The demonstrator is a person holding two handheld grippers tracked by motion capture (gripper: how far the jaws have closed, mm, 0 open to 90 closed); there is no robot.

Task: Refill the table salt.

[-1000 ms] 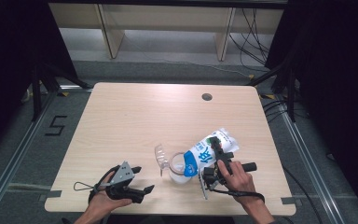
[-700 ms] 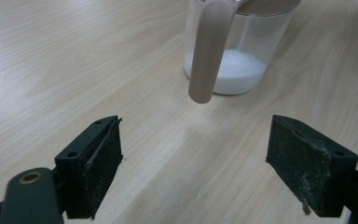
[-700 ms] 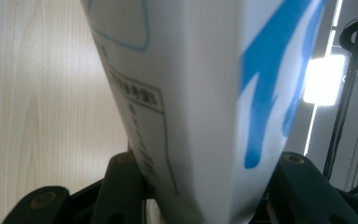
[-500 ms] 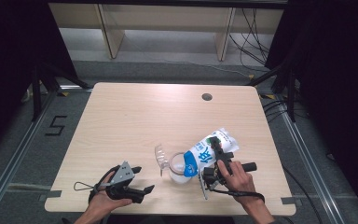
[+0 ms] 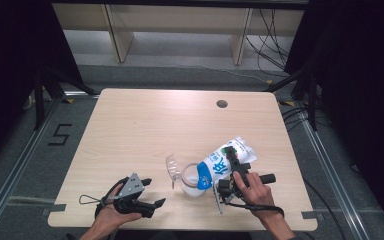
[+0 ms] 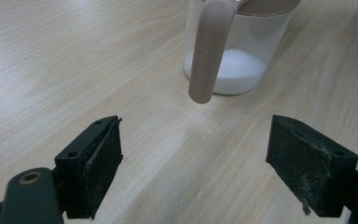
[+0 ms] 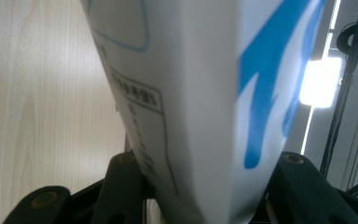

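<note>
Light wooden desk (image 5: 145,130); right claw (image 5: 231,162) pinches tilted white-blue plastic bag (image 5: 225,159) over clear plastic cup (image 5: 194,181); left claw (image 5: 152,195) spread, just beside cup.

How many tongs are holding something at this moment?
1. The right tongs grip the white-and-blue bag, tilted over the clear cup. The left tongs rest open beside it, holding nothing.

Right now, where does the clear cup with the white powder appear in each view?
High view: clear cup, bottom centre, under the tilted bag.
Left gripper view: top centre, beyond the open tongs.
Right gripper view: I cannot find it; the bag blocks the view.
Shared landmark: the wooden table.
</note>
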